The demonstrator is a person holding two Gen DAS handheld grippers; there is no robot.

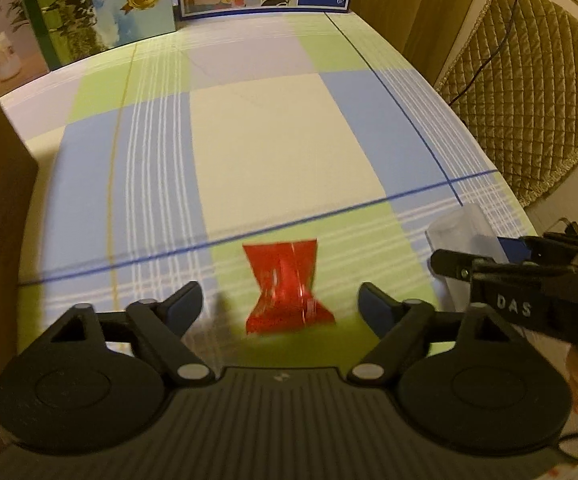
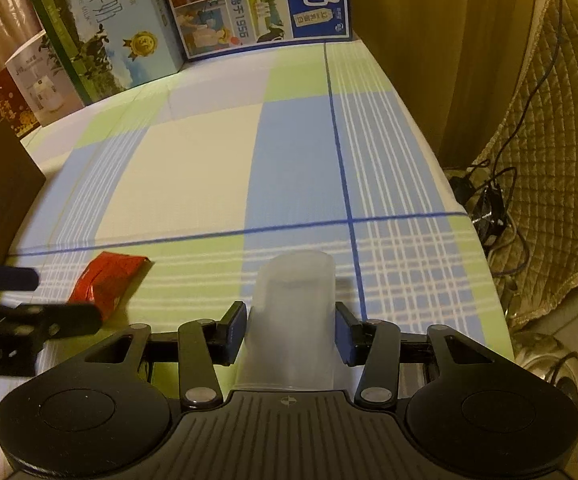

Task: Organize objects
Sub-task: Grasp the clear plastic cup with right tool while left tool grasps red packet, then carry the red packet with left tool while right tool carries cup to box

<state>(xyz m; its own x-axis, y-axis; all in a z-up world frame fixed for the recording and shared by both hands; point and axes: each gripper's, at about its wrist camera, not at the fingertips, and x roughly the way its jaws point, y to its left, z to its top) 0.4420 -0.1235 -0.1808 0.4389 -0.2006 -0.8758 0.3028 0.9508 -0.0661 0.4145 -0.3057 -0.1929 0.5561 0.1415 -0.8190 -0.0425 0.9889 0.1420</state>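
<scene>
Checked blue, green and cream tablecloth [image 1: 265, 136] under both grippers.
Left gripper [image 1: 281, 300] spread apart around crumpled red foil packet [image 1: 289, 288]; right gripper [image 2: 291, 328] clamps frosted translucent plastic cup [image 2: 293, 312].

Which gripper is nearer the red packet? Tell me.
Left. The left gripper has its open fingers either side of the red packet; the right gripper is off to the side, closed on the translucent cup.

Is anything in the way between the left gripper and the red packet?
Nothing visible. The red packet lies on the tablecloth just ahead of the open left gripper, with only bare cloth between. The right gripper, holding a cup, is off to the side.
</scene>
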